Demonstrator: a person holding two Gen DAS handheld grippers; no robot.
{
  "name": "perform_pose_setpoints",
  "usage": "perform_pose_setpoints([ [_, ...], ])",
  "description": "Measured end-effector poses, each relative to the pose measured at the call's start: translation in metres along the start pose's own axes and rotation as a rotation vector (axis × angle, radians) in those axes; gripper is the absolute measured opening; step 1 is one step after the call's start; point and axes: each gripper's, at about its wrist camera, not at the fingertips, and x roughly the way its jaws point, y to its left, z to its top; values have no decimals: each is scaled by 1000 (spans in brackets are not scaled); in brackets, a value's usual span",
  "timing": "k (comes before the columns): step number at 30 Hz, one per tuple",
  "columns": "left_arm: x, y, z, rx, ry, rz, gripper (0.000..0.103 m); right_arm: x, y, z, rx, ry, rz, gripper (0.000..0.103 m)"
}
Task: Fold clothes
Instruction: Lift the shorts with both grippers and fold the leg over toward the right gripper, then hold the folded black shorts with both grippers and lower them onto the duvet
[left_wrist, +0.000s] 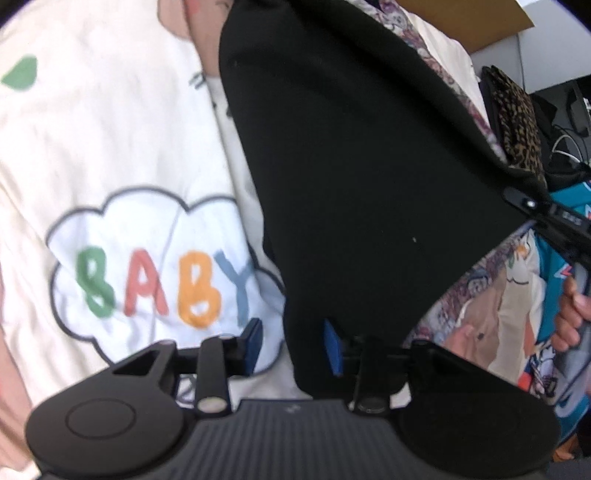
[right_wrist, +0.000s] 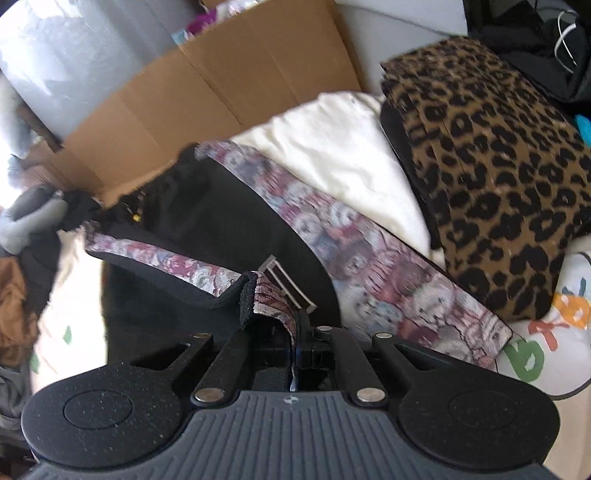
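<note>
A floral garment with a black lining stretches across the bed. In the right wrist view the floral garment lies with its black inside turned up. My right gripper is shut on a folded edge of it, and the floral cloth is pinched between the pads. The right gripper also shows at the right of the left wrist view, at the garment's corner, with a hand behind it. My left gripper hovers over the garment's left edge with its blue pads apart, pressing on nothing.
A cream bedspread with a "BABY" cloud print lies underneath. A folded leopard-print garment sits at the right, beside a white cloth. A cardboard box stands behind. Teal cloth and cables lie at the far right.
</note>
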Motion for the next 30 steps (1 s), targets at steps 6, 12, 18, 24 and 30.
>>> perform_pose_setpoints([
  [6,23,2,-16,-25,55,-44,39,17,-7,-8,-1,31,-36,1],
  [12,34,12,-21,-68,32,-90,44,24,-17,-12,15,56,-56,2],
  [18,24,45,-53,-110,-33,-156,40,22,-20,-14,21,44,-43,1],
  [24,26,32,-66,-101,-95,-149,38,17,-21,-10,17,42,-49,1],
  [30,29,27,-68,-73,-100,-153,38,20,-30,-11,24,49,-78,1],
])
